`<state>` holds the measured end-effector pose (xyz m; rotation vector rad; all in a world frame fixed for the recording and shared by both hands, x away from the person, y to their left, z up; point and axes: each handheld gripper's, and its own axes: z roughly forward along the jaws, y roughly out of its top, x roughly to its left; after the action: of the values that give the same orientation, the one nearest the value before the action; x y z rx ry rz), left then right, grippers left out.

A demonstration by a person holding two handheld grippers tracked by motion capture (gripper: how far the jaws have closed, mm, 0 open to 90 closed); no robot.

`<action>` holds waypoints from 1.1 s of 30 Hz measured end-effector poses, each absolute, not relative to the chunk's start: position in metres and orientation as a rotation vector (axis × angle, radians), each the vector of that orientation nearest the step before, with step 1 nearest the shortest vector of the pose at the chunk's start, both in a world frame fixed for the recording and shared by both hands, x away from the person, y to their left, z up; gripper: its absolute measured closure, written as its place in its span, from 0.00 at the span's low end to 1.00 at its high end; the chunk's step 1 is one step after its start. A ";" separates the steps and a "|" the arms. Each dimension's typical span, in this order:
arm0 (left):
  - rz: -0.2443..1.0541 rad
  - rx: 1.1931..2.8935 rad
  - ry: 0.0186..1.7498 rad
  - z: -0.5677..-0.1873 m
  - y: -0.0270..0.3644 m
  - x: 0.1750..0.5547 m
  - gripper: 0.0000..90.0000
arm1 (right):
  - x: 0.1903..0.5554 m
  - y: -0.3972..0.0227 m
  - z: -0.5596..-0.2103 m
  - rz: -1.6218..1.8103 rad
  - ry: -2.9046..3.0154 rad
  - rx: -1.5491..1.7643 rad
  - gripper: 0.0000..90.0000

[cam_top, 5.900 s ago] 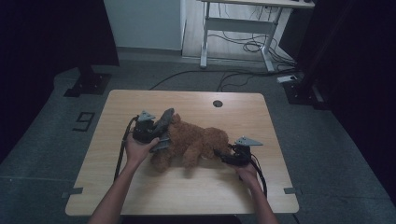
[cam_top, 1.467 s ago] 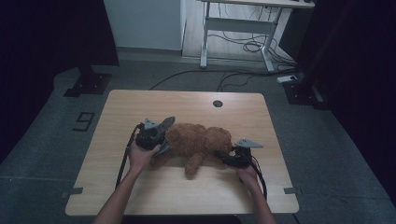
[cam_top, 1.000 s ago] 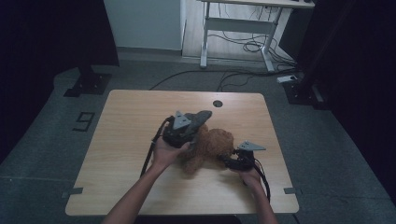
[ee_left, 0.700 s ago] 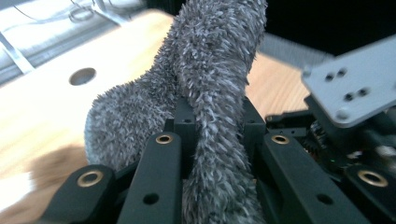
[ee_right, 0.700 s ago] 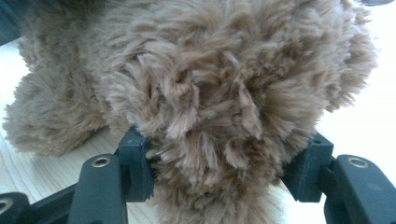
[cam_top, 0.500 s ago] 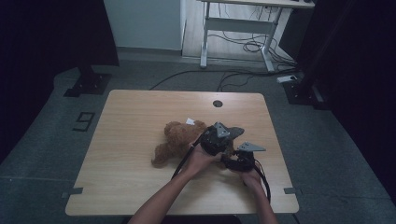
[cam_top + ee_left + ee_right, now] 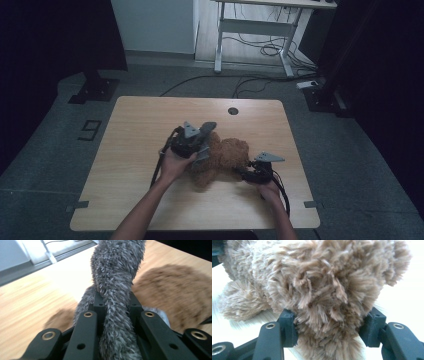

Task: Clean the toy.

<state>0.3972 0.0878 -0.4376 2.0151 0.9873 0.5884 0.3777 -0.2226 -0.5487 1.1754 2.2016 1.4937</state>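
Left tool (image 7: 113, 312) is clamped tight on a grey furry strip (image 7: 117, 277), perhaps a scarf, lifted above the brown plush bear (image 7: 225, 157) at mid-desk (image 7: 125, 130). Right tool (image 7: 329, 332), half spread with its jaws just closing, squeezes the bear's near end. Judging by this, the strip is not yet wrapped round the bear; the draping remains.

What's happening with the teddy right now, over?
Left gripper shut on grey furry strip. Right gripper jaws just closing around brown teddy, fur between them. Teddy lies on table. Nothing in the way.
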 end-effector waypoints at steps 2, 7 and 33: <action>0.574 1.999 1.014 -0.442 0.101 0.396 0.84 | 0.377 -0.222 -0.549 1.494 2.203 1.178 0.47; 0.560 1.959 1.061 -0.454 0.125 0.391 0.84 | 0.377 -0.222 -0.550 1.496 2.208 1.186 0.49; 0.532 1.977 1.255 -0.498 0.182 0.392 0.84 | 0.379 -0.223 -0.551 1.508 2.209 1.200 0.50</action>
<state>0.3919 0.1820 -0.4980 1.9774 1.2549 0.5322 0.3791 -0.2228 -0.5512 1.1995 2.2095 1.5080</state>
